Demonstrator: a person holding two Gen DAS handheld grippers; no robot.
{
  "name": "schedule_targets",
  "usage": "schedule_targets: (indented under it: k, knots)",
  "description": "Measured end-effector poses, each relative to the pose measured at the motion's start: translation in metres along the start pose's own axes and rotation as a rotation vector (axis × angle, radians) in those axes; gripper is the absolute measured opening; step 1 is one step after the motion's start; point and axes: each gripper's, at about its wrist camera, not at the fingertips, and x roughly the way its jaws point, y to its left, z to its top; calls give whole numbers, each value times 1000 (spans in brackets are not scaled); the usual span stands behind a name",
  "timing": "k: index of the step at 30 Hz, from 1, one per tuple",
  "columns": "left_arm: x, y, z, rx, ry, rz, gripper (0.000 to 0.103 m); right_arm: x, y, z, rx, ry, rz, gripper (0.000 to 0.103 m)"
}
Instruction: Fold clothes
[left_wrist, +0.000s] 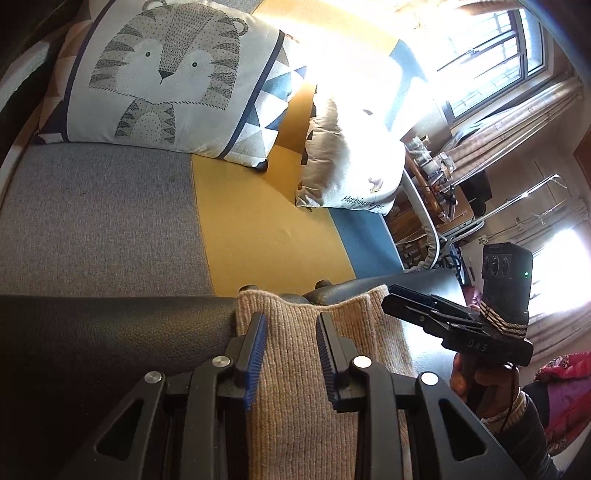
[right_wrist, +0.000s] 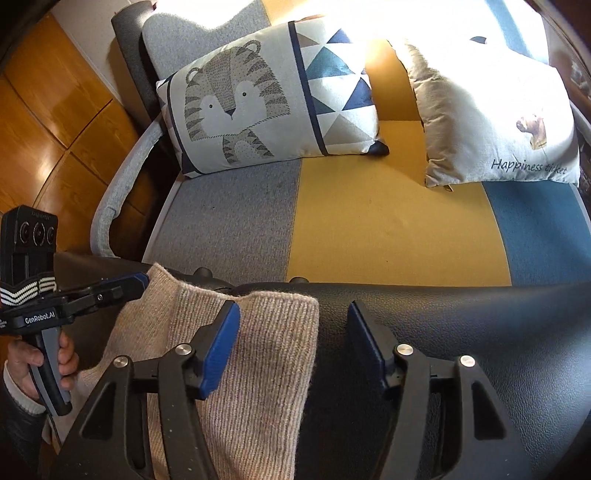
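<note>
Beige knit garment (left_wrist: 295, 369) lies draped over the black leather edge (right_wrist: 443, 332) in front of the striped sofa (right_wrist: 388, 229). Your left gripper (left_wrist: 291, 354) straddles the knit, jaws narrow, pads not visibly pressing it. Your right gripper (right_wrist: 291, 350) stands half-open, left pad (right_wrist: 221, 347) over the knit, the other over bare leather.

Both claws point steeply downward, side by side. The left claw (left_wrist: 291, 345) has its blue pads (left_wrist: 255, 350) parted narrowly, a bare hand (right_wrist: 40, 360) gripping its handle. The right claw (right_wrist: 291, 343) gapes wider, held by the other hand (left_wrist: 476, 380).
</note>
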Motion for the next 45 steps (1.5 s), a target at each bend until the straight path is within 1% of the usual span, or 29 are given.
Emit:
schedule_targets:
  k: [2,4,6,7,11,13,16,18,19,22,25,27,28,30,31,32,33,34,36,37,38,42,45]
  knots:
    - [-1,0,3,24,-3,36,28,2,0,0,-13,3,3,64]
    - [-1,4,6,25,-2,53,28,3,-3,1,-14,2,7,60]
    - [0,7,7,26,2,43,28,4,-5,2,-21,6,12,54]
    - [1,6,8,33,8,36,28,5,-5,3,-26,8,15,53]
    - [7,-2,7,88,55,-31,28,4,-1,-1,-95,10,54,53]
    - [11,-7,6,124,83,-59,28,5,5,-4,-140,6,31,53]
    - [3,-11,9,151,51,31,28,6,10,-7,-176,-7,4,53]
    - [-6,-2,13,119,11,62,28,7,10,-7,-171,-13,1,53]
    - [-9,3,14,90,1,60,28,7,10,-7,-168,-16,0,53]
    - [-11,11,13,51,32,23,28,8,13,-8,-186,-23,-17,53]
    - [-5,6,2,61,69,25,29,10,16,-10,-206,-34,-31,52]
    - [-4,2,1,61,68,22,34,10,18,-11,-215,-42,-41,52]
    - [-3,3,2,39,70,14,35,10,18,-11,-217,-46,-44,52]
    - [0,5,5,-1,74,-2,35,10,20,-11,-219,-46,-38,45]
    - [2,5,6,-13,76,-7,35,10,21,-11,-224,-45,-36,42]
    - [3,3,6,-7,76,1,35,10,23,-11,-229,-43,-33,36]
    - [4,1,6,8,74,17,34,10,24,-11,-236,-41,-26,30]
    - [5,-2,5,25,72,35,32,9,26,-10,-243,-40,-22,27]
    - [7,-7,4,65,71,78,22,9,28,-10,-239,-38,-20,18]
    - [7,-7,4,75,69,85,18,8,28,-10,-234,-38,-20,16]
    - [6,-7,3,84,67,88,11,8,28,-10,-228,-38,-19,15]
    - [-2,-9,-2,109,31,55,10,0,27,-10,-220,-58,-23,14]
    - [-13,-10,-3,113,-10,19,10,-16,25,-10,-219,-96,-1,14]
